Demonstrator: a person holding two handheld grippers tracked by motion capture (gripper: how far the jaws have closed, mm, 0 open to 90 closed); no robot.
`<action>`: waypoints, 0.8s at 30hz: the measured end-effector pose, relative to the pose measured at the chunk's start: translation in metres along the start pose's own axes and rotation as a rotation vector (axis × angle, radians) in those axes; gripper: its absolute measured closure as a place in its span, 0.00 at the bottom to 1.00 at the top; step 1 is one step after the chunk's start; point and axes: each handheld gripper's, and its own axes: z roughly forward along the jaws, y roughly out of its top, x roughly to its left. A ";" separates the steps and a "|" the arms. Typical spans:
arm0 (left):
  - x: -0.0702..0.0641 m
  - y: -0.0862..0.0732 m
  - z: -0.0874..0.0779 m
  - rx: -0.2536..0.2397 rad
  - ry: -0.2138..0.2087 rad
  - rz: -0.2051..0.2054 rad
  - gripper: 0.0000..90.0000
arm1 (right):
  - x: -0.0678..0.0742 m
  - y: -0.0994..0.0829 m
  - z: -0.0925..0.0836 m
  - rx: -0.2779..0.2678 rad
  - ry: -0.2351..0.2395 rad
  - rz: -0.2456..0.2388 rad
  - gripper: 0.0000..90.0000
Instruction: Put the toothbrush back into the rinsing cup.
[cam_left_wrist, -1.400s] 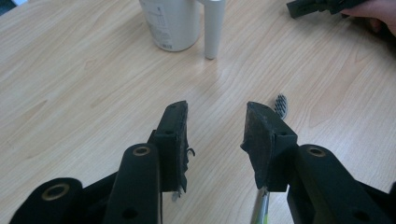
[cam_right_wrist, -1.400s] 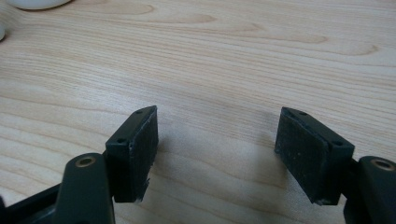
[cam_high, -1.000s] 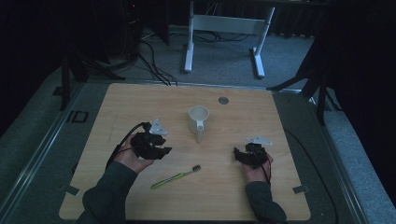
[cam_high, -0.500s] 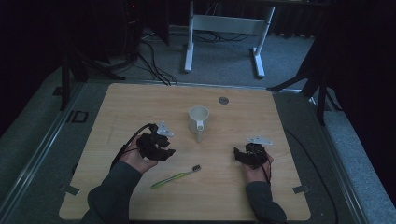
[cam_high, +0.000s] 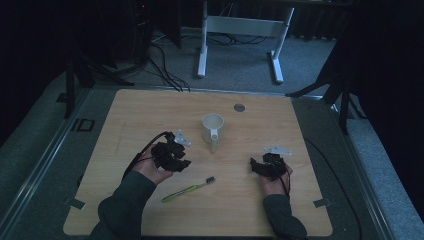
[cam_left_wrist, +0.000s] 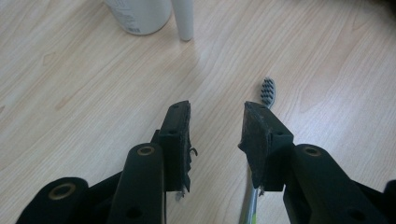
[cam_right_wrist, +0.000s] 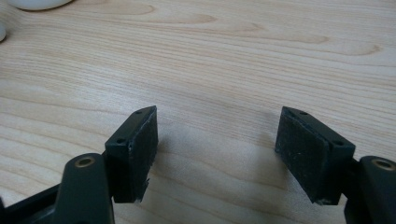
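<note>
One white mug (cam_high: 212, 128), one green toothbrush (cam_high: 188, 189), two grippers on the wooden table (cam_high: 150, 110). The left gripper (cam_left_wrist: 217, 123) hung just above the wood with its jaws apart and nothing between them; the toothbrush's dark bristle head (cam_left_wrist: 267, 90) lay just ahead of its right jaw, the handle running back under that jaw. The mug stood farther ahead, its handle pointing back toward the gripper; its inside looked pale, contents not discernible. The right gripper (cam_right_wrist: 217, 140) was spread wide over bare wood, gripping nothing, the mug well off to its left.
</note>
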 end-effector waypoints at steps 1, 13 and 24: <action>0.000 0.001 0.000 0.006 -0.003 0.005 0.69 | 0.000 0.000 0.000 0.000 0.000 0.000 0.33; -0.001 0.005 0.004 0.051 -0.010 0.028 0.67 | 0.000 0.000 0.000 0.001 0.000 -0.002 0.33; -0.006 0.009 0.014 0.119 -0.027 0.053 0.67 | 0.000 0.000 0.000 0.000 0.001 -0.002 0.33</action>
